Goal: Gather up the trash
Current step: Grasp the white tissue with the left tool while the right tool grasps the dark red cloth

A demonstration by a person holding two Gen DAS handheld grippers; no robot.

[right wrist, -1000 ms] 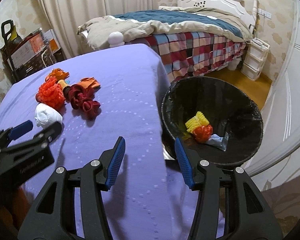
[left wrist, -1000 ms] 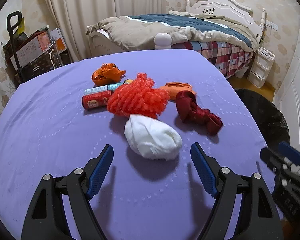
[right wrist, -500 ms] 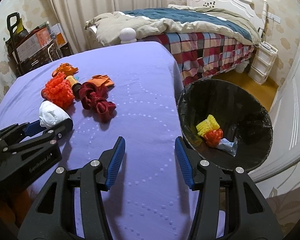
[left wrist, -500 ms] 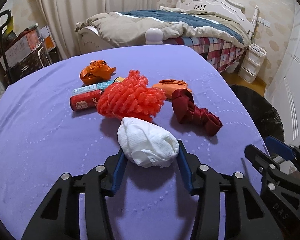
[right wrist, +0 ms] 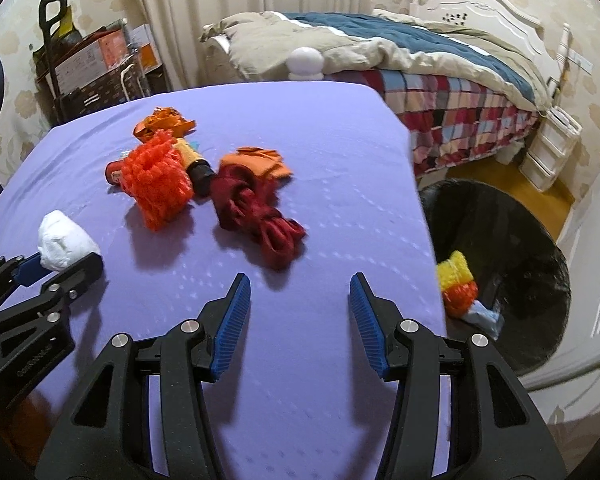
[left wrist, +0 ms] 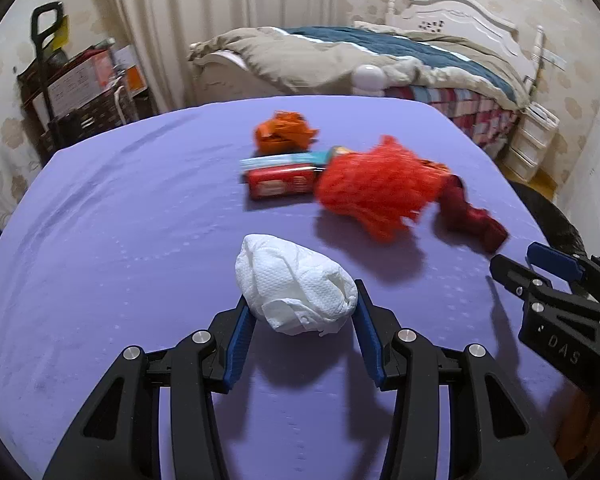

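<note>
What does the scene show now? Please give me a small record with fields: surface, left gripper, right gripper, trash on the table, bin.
surface: table with purple cloth
left gripper: shut on white paper wad
right gripper: open, nothing between its jaws
trash on the table: orange-red mesh ball, dark red cloth, red can, orange wrapper
bin: black trash bin beside the table, already holding some trash
</note>
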